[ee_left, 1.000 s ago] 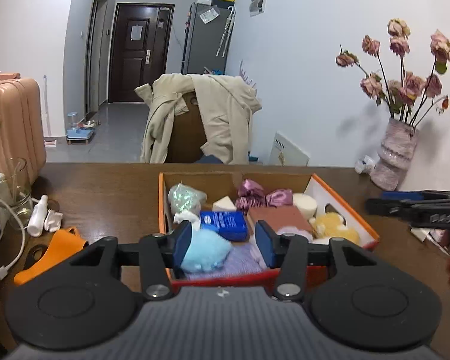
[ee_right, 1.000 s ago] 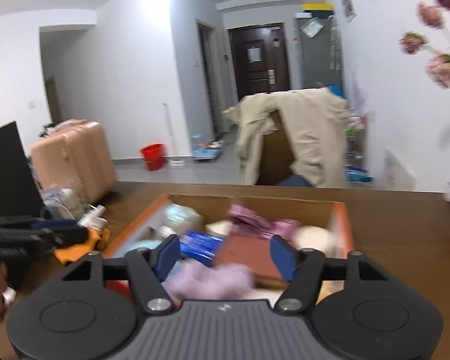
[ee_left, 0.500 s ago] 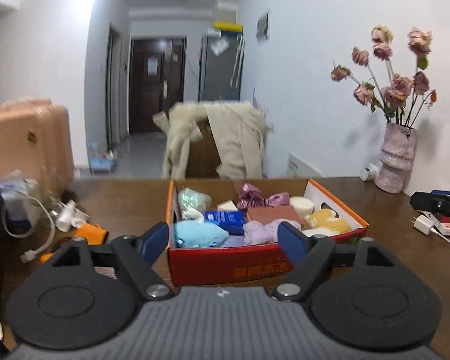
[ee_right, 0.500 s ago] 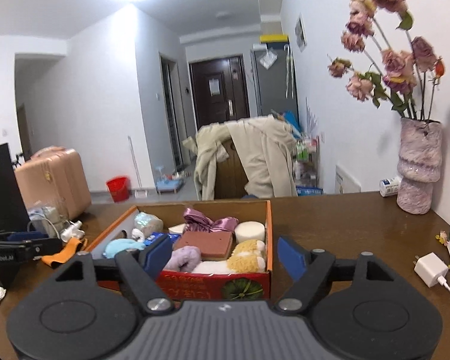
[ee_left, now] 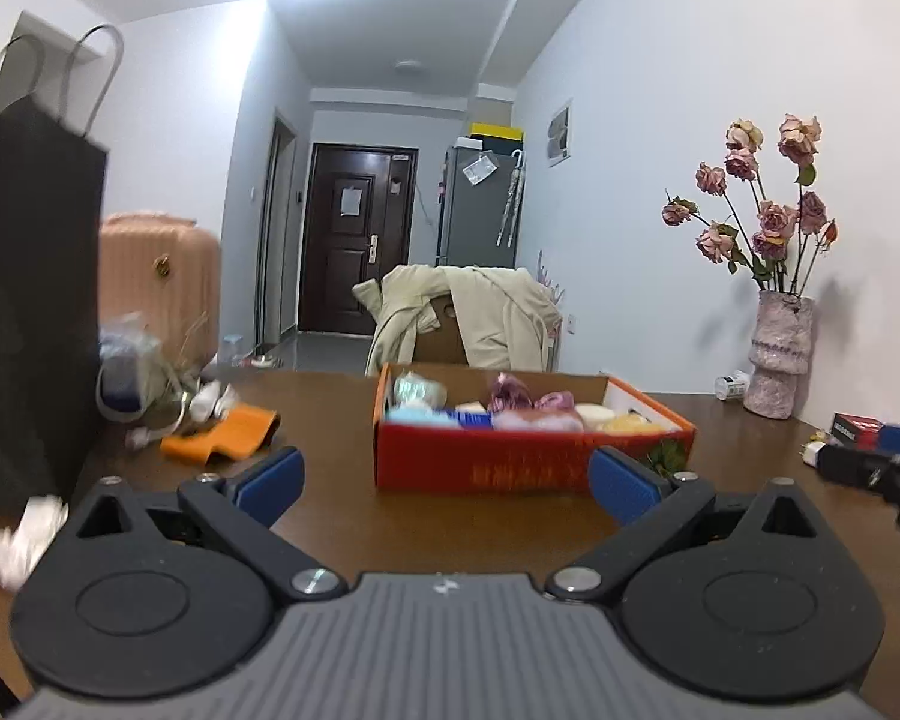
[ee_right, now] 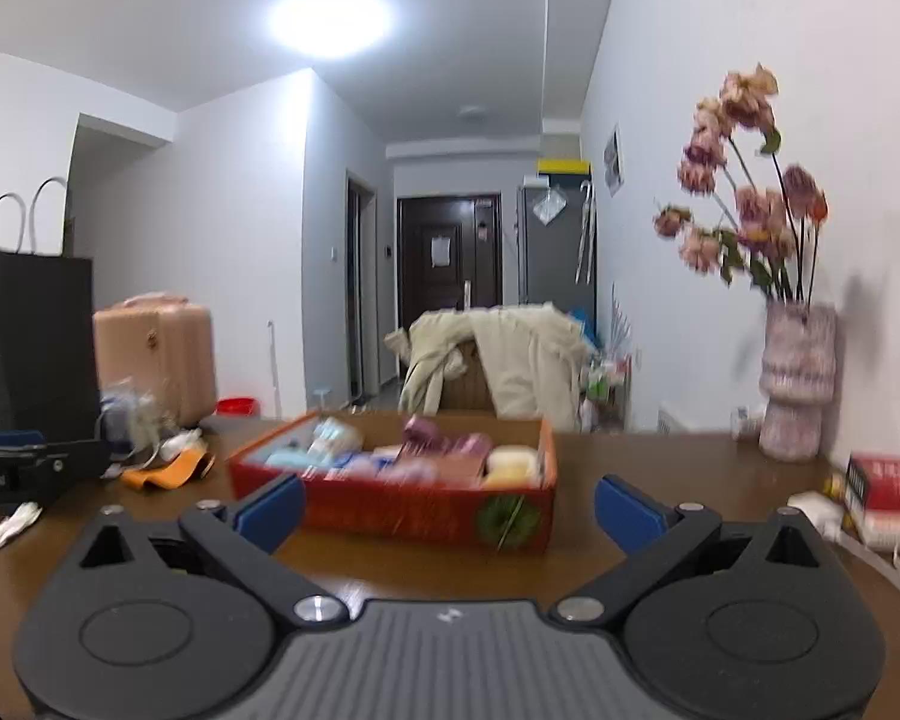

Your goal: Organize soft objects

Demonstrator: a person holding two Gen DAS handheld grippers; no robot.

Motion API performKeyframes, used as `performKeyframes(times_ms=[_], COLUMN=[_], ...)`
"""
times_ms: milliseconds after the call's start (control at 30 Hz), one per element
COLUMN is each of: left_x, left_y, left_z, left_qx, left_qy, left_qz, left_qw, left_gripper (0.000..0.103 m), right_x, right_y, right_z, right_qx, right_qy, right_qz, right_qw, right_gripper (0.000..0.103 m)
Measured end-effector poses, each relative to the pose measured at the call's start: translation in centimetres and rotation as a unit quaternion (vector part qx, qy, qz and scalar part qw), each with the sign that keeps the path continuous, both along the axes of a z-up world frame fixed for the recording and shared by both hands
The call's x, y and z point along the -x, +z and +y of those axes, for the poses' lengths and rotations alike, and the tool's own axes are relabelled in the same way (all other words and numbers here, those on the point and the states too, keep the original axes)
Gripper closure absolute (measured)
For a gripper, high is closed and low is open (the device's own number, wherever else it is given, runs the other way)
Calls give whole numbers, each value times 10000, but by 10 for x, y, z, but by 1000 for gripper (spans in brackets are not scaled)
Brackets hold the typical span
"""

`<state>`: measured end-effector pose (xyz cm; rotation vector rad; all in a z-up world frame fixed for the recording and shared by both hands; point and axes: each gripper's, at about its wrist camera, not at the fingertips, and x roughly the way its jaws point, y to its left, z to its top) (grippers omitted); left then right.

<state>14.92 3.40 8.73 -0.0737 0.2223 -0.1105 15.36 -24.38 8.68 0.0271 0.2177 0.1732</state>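
A red-orange cardboard box [ee_left: 510,462] stands on the brown table, filled with soft items: a light blue plush, purple fabric pieces, a cream round, a yellow plush. It also shows in the right wrist view [ee_right: 402,510]. My left gripper [ee_left: 447,483] is open wide and empty, low over the table in front of the box. My right gripper [ee_right: 447,504] is open wide and empty, also in front of the box. The right gripper's body [ee_left: 876,468] shows at the far right of the left wrist view.
An orange cloth [ee_left: 222,429] and cluttered bottles and cables lie left of the box. A black paper bag [ee_left: 30,312] stands at far left. A vase of dried roses [ee_left: 777,354] stands at the back right. A red book [ee_right: 888,486] and charger lie at right. Crumpled white tissue [ee_left: 18,540] lies near the left.
Both grippers have pulled back and lowered away from the box, and their jaws have opened wider. The left gripper let go of the light blue plush, which now lies in the box.
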Motion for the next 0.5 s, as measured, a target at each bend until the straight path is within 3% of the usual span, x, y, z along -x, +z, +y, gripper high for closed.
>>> performKeyframes(times_ms=[167, 300, 500], left_x=[49, 78, 92], left_y=[-25, -43, -57], left_z=[6, 10, 6], left_qx=[-194, -411, -751], left_qy=[68, 273, -42], left_qz=[64, 66, 8], left_qw=[9998, 9988, 9972], left_gripper=[0, 0, 0], right_x=[47, 84, 109], right_y=[-27, -58, -80], right_z=[19, 26, 24], right_qx=[196, -201, -406], right_qy=[120, 22, -304], right_qz=[47, -2, 54], right_qw=[9997, 9998, 9987], right_gripper=[0, 0, 0])
